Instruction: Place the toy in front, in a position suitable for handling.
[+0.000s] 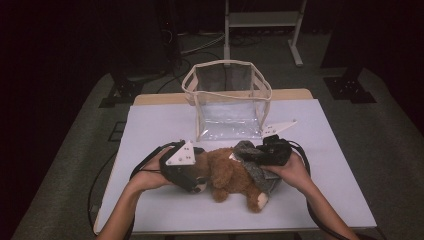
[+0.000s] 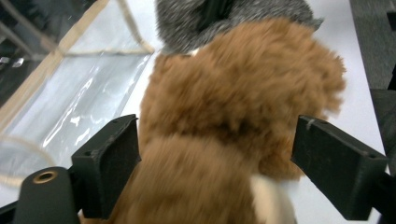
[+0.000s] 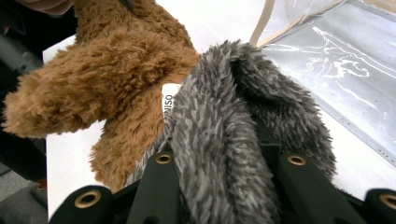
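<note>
Item: brown plush bear (image 1: 231,176), laid on its side near the front middle of the white table (image 1: 330,170), partly wrapped in a grey furry garment (image 1: 255,162) at its right end.

Right gripper (image 1: 256,155): jaws clamped on a fold of the grey garment, as seen in the right gripper view, where the fur (image 3: 219,140) is pinched between them.

Left gripper (image 1: 192,182): jaws spread wide at either side of the bear's body (image 2: 224,140); the pads are not pressed into the plush, so nothing is held.

Risks, as judged: with the bear unheld at the left, a pull on the garment is likely to drag the whole toy across the table rather than shift the cloth. The pinched fold may slip out, the fur being thick and loose.

Surroundings: a clear plastic bag with a beige rim (image 1: 227,97) is stood open just behind the toy. Its near wall is close to the right gripper and may be knocked or tipped by a backward swing. A white stand (image 1: 262,22) is seen beyond the table, well apart.
</note>
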The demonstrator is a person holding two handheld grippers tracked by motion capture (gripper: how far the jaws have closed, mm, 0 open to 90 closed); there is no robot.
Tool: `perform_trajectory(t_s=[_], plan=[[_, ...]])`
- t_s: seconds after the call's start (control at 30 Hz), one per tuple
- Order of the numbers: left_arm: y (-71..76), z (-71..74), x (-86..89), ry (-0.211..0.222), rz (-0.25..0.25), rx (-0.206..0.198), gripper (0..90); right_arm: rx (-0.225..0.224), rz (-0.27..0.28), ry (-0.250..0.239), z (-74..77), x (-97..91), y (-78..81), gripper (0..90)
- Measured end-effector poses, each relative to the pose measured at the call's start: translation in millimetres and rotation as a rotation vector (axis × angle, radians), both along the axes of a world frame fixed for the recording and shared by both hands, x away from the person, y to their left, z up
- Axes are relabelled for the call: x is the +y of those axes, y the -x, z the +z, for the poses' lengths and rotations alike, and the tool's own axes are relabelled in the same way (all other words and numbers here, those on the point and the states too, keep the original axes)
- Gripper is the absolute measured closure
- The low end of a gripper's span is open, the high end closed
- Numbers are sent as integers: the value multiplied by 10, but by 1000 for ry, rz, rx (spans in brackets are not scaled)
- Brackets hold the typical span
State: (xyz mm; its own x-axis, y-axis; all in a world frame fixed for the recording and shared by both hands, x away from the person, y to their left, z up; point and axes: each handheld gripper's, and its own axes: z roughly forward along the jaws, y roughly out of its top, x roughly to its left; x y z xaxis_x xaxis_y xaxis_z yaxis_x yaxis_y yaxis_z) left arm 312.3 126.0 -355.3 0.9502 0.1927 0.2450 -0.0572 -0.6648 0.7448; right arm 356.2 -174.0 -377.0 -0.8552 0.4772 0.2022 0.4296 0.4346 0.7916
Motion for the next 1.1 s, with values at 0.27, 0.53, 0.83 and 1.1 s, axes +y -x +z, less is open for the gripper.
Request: perform_trajectory(t_s=[0.27,0.53,0.83,1.1], plan=[[-50,-56,-283,-76,-53,13,99,-7,17,-2,5,17,73,705],[-67,-50,-461,-114,-97,28,239,-15,32,-6,2,38,156,708],[-186,32,-444,-36,59,27,609,-15,-6,-28,31,-60,96,703],[-423,228,-538,35,102,41,627,-34,-66,-4,249,-174,-99,702]])
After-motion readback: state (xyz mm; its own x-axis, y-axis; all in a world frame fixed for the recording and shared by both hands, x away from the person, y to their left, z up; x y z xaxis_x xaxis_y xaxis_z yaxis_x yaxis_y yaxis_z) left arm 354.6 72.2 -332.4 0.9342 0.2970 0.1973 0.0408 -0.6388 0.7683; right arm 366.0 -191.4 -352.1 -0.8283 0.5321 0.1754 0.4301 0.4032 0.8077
